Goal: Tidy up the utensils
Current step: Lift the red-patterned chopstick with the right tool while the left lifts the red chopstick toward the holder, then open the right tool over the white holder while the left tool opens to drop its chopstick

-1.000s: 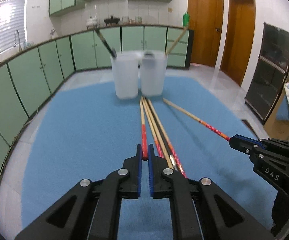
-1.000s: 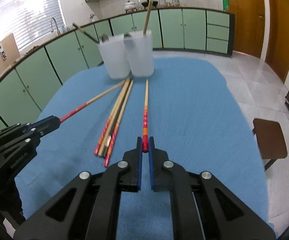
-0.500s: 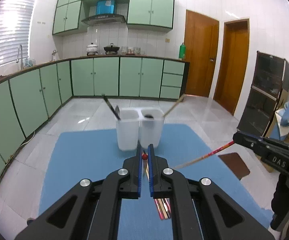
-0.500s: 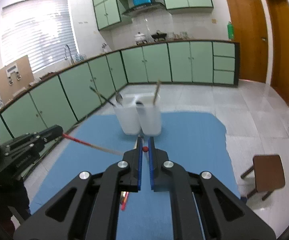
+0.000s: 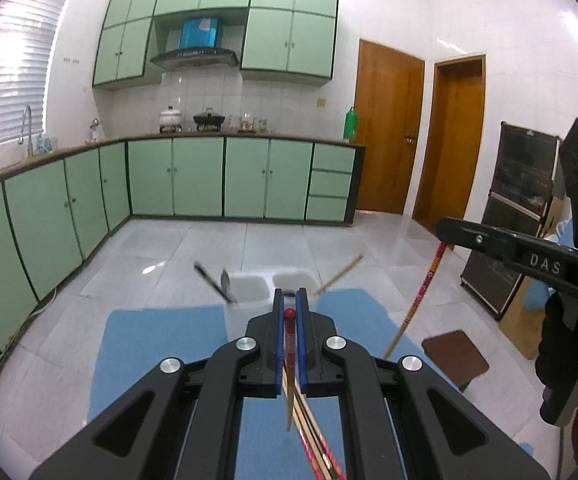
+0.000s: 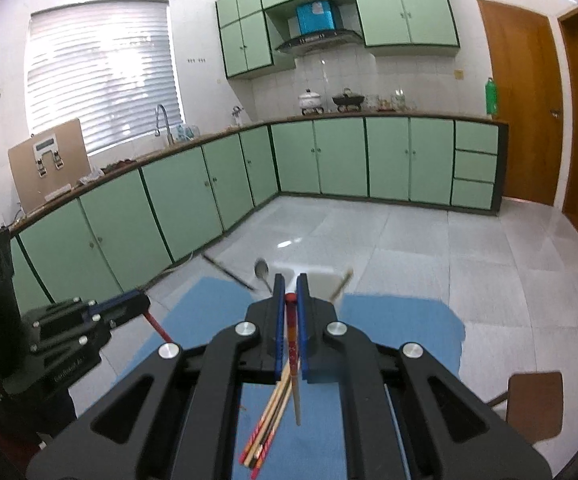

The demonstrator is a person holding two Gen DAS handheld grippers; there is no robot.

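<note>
**Q:** Where was the chopstick, and what did your grippers have hold of?

**A:** Your left gripper [image 5: 289,314] pinched one chopstick [image 5: 289,364] by its red end, the shaft hanging down over the blue mat [image 5: 157,344]. Your right gripper [image 6: 290,300] pinched a second chopstick [image 6: 293,364] the same way. Both hung above the loose chopsticks [image 6: 267,428] lying on the mat, with the two white cups [image 5: 273,284] just beyond the fingertips.

**Q:** Which step was in hand, and what did the next move call for?

**A:** By the look of it, you were carrying both sticks to the cups. The next move called for bringing each tip over a cup mouth and letting go only once the stick pointed in, clear of the spoon [image 6: 262,270] leaning there.

**Q:** Was any writing legible?

**A:** Only "DAS" on the right gripper's finger, in the left view. The lettering on the other gripper's body was too blurred to read.
</note>
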